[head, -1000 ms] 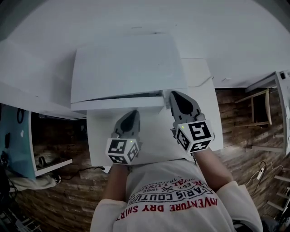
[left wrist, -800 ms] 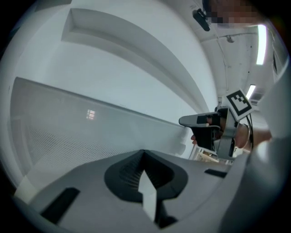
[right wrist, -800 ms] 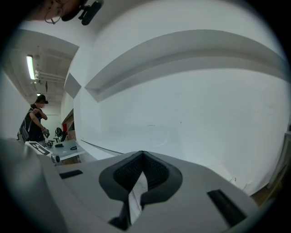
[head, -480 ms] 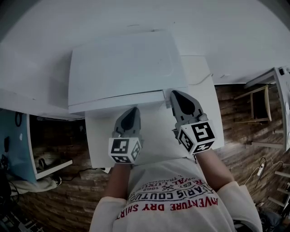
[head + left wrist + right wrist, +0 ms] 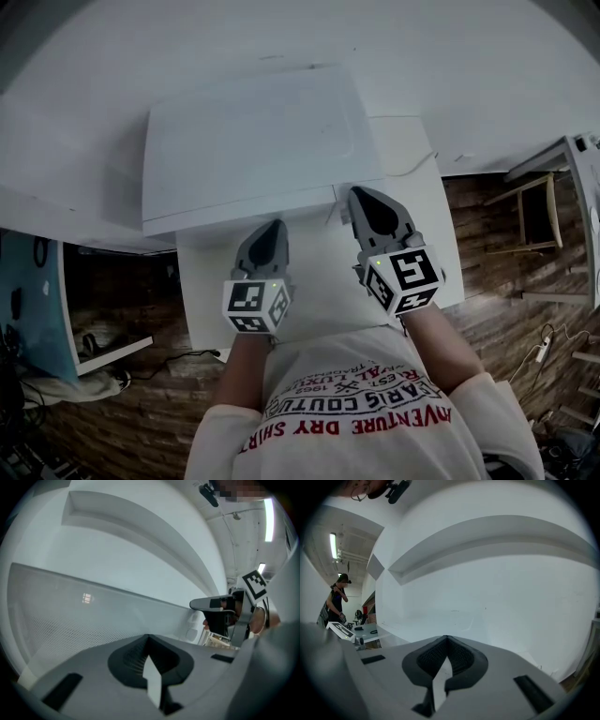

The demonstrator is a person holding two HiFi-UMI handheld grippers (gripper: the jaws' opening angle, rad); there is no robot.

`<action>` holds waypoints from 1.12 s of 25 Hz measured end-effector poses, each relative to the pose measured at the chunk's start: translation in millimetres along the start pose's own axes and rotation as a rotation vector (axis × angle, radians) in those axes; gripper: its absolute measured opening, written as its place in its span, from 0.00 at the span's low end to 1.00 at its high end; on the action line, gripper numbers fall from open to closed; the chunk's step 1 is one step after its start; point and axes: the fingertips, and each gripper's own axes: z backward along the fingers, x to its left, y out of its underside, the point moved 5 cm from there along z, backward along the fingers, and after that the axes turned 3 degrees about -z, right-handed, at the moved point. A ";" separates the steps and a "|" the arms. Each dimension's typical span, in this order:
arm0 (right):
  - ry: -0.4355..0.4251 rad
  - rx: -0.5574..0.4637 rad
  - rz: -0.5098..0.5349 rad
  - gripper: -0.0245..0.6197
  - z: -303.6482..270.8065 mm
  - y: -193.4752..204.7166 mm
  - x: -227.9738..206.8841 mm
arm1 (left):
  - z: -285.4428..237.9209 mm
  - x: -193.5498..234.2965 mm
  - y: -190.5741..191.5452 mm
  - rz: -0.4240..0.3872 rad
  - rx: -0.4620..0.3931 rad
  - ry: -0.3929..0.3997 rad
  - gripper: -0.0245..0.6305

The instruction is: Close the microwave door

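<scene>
The white microwave (image 5: pixel 248 141) stands on a white table (image 5: pixel 319 281), seen from above in the head view. Its door lies flush with the front; in the left gripper view the door's mesh window (image 5: pixel 93 616) fills the space close ahead. My left gripper (image 5: pixel 271 229) is shut and empty, its tip close to the door front; contact cannot be told. My right gripper (image 5: pixel 360 194) is shut too, its tip at the microwave's front right corner. It also shows in the left gripper view as the right gripper (image 5: pixel 215 604). The right gripper view shows its shut jaws before white surfaces.
A thin cable (image 5: pixel 412 169) lies on the table right of the microwave. A wooden chair (image 5: pixel 539 220) stands on the plank floor at the right, a blue panel (image 5: pixel 28 300) at the left. Far off, a person (image 5: pixel 335 599) stands by a desk (image 5: pixel 351 631).
The door's front panel, which stuck out a little from the microwave a second ago, now lies flush. The left gripper has moved slightly forward with it; the right has barely shifted.
</scene>
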 end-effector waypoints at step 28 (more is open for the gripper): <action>-0.041 -0.096 0.016 0.05 51.6 33.0 59.7 | 73.0 -48.7 -64.0 -0.137 -0.203 0.009 0.03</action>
